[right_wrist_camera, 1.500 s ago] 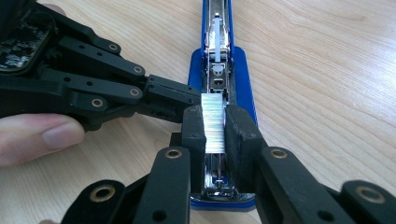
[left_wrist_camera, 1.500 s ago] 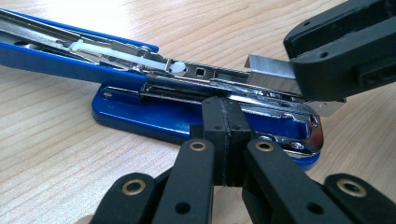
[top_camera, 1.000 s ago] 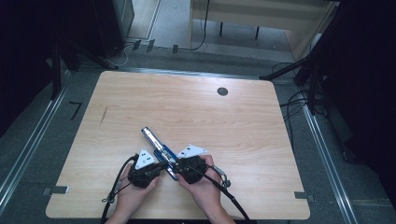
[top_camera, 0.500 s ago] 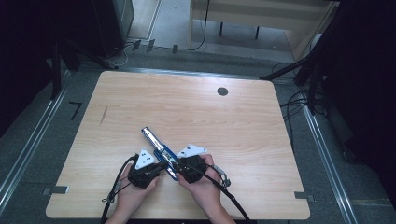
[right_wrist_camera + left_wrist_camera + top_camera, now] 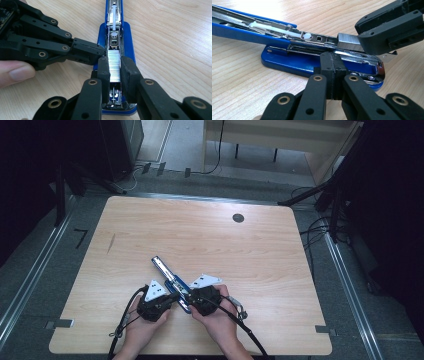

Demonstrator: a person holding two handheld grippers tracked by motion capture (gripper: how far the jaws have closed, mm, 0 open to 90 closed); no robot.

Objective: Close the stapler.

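While nothing has shifted, right gripper (image 5: 115, 71) jaws clamp the staples (image 5: 114, 65); left gripper (image 5: 334, 75) jaws stay shut.

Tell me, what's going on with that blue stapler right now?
Right gripper shut on staple strip over open stapler. Left gripper shut, empty, tips against stapler's side. Nothing in the way.

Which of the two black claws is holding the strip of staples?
The right gripper holds the staple strip between its jaws, over the open blue stapler. The left gripper is pinched shut with nothing between its jaws, its tips against the stapler's side.
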